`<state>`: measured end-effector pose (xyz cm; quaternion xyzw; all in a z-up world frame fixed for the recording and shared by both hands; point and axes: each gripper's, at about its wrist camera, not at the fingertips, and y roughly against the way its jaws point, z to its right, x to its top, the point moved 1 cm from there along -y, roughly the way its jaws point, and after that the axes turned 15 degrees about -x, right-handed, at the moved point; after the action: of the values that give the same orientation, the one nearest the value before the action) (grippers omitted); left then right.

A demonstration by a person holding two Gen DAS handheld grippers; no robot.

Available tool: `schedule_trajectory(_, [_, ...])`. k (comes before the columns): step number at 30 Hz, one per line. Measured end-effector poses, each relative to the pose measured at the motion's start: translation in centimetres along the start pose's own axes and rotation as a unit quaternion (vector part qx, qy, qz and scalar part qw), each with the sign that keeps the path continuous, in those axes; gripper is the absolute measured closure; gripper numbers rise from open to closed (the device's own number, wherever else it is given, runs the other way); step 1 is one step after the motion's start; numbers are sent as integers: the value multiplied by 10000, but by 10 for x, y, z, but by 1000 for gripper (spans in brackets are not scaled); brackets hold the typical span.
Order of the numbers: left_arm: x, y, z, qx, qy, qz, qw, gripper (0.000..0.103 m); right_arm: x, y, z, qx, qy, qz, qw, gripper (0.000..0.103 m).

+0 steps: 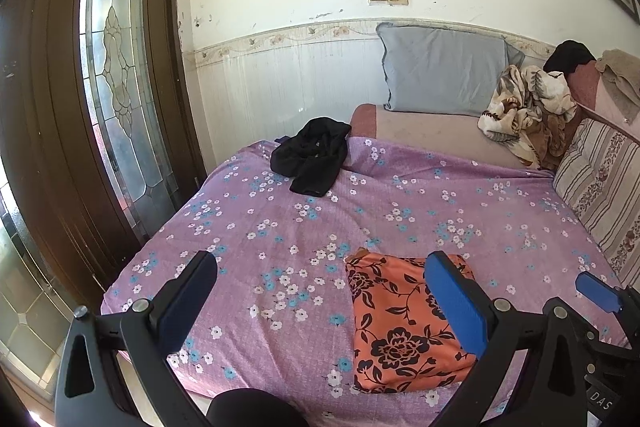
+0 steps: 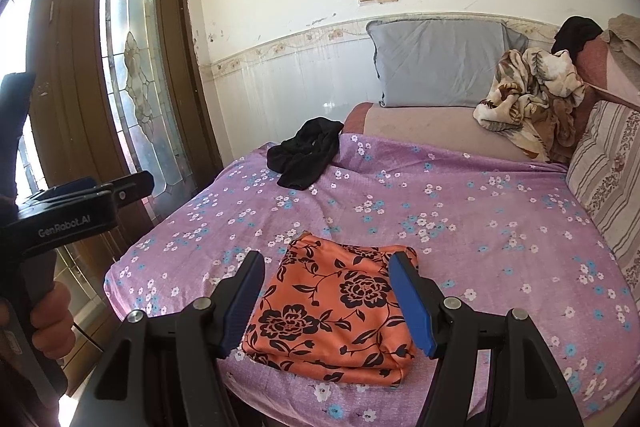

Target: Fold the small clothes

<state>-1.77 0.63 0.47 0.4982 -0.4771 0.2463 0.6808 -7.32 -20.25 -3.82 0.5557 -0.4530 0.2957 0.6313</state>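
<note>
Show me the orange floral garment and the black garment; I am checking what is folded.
orange floral garment point(image 2: 332, 311): right wrist view, middle of its folded top.
black garment point(image 1: 310, 155): left wrist view, middle of the crumpled heap.

Bright daylight through door glass point(image 1: 116, 75) — fisheye-bent edges, sharp

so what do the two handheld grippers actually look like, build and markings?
Both are black plastic frames with silver pivot bolts and flat blue finger pads. The left gripper appears side-on in the right wrist view, with a black pistol-style handle and "GenRobot.AI" lettering on its body. The right gripper has the same build; white letters "DAS" show on its body in the left wrist view.
</note>
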Motion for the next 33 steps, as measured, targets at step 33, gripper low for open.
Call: schedule_trajectory(33, [15, -14, -26, -67, 51, 138, 9999, 0, 27, -23, -37, -66, 189, 207, 9996, 35])
